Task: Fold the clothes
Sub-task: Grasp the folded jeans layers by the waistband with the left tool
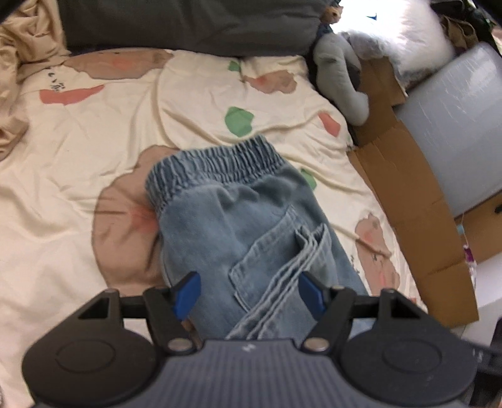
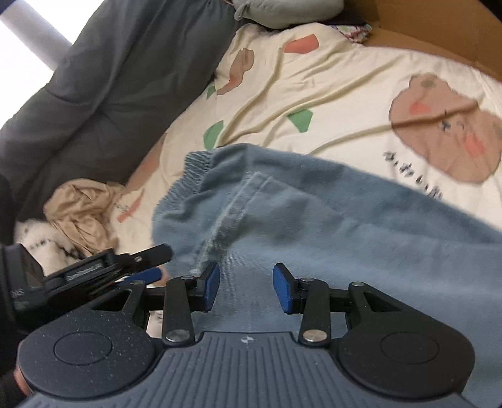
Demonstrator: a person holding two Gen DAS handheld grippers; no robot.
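A pair of light blue jeans (image 1: 238, 219) lies folded on the cream printed bedsheet (image 1: 94, 131), elastic waistband away from me and a hem strip running toward the camera. My left gripper (image 1: 249, 295) hovers over the near end of the jeans, jaws wide apart; denim lies under and between the blue pads (image 1: 188, 295), and nothing is pinched. In the right wrist view the jeans (image 2: 313, 226) fill the middle. My right gripper (image 2: 248, 290) stands open just above the denim, its pads clear of the fabric. The left gripper (image 2: 163, 262) shows side-on at the jeans' left edge.
A dark grey quilt (image 1: 188, 25) lies along the far side of the bed, and a crumpled beige cloth (image 2: 84, 213) sits to the left. A grey plush toy (image 1: 339, 72), a cardboard box (image 1: 417, 219) and a big pale roll (image 1: 455, 125) crowd the right edge.
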